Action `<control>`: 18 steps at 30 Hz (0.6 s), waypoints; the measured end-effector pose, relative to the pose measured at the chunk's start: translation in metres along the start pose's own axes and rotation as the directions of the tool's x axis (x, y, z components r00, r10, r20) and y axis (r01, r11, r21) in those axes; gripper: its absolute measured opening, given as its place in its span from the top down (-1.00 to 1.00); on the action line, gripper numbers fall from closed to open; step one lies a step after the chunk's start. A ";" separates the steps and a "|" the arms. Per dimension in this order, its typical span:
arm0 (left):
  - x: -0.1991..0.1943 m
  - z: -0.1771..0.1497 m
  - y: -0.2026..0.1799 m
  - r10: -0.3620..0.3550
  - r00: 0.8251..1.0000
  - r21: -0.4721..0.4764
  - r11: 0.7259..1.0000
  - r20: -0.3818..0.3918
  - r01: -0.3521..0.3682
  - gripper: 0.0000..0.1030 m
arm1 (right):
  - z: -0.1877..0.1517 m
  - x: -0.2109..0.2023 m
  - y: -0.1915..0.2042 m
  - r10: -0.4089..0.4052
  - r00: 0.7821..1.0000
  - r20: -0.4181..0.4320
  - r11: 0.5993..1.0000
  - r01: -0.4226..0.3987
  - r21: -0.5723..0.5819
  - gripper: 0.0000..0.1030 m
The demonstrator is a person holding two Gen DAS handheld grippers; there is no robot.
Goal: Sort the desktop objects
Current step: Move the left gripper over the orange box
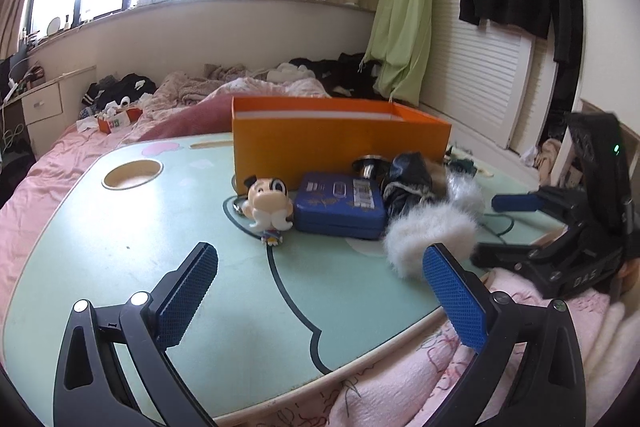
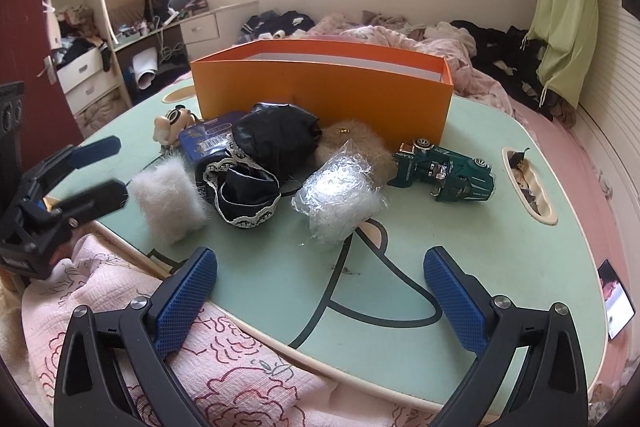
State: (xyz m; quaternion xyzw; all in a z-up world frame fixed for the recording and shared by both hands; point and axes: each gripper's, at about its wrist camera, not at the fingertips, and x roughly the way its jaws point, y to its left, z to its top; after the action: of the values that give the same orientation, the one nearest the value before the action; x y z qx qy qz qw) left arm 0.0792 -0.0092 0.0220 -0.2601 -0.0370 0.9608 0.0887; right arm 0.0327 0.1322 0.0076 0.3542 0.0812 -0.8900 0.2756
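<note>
Both tongs stand wide open and hold nothing: the right tongs (image 2: 320,291) hang over the near edge of the mint-green bench (image 2: 500,247), angled down toward it, and the left tongs (image 1: 320,291) do the same further to the left. Landmark for everything is the orange box (image 2: 320,87), open-topped, its long side running across the far part of the bench. Heaped against the box's near wall lie the things to be sorted: a black lace-trimmed cloth bundle (image 2: 260,155) in front of its middle, a green toy car (image 2: 444,171) before its right corner with its long axis running across the view, a crinkled clear plastic bag (image 2: 340,199) nearer than the box's middle, a white fluffy roll (image 2: 168,199) off its left end near the bench edge, a blue packet (image 1: 340,207) and a small big-eyed figurine (image 1: 268,203) before its left corner. Judging by position, the plastic bag lies straight ahead of the right tongs and is the nearest piece to them; the fluffy roll sits just beyond the right finger (image 1: 456,295) of the left tongs, so the left hand is better placed for that.
</note>
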 end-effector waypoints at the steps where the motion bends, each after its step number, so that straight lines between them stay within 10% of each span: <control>1: -0.003 0.004 -0.001 0.001 1.000 0.005 1.000 0.012 -0.001 -0.99 | 0.000 0.000 0.000 0.000 1.000 0.000 1.000 0.000 0.000 -1.00; 6: -0.019 0.049 -0.012 0.079 0.992 0.047 0.995 0.094 -0.084 -0.99 | 0.000 0.000 0.000 0.000 1.000 0.001 1.000 0.000 0.000 -1.00; 18: 0.060 0.136 -0.021 0.061 0.984 -0.022 0.998 -0.167 -0.066 -0.99 | -0.001 0.000 0.001 0.000 1.000 0.002 1.000 0.000 0.000 -1.00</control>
State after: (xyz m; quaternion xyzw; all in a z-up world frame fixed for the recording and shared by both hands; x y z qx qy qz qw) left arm -0.0372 0.0190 0.1116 -0.3418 -0.0343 0.9374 0.0571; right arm 0.0335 0.1321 0.0072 0.3534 0.0811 -0.8903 0.2755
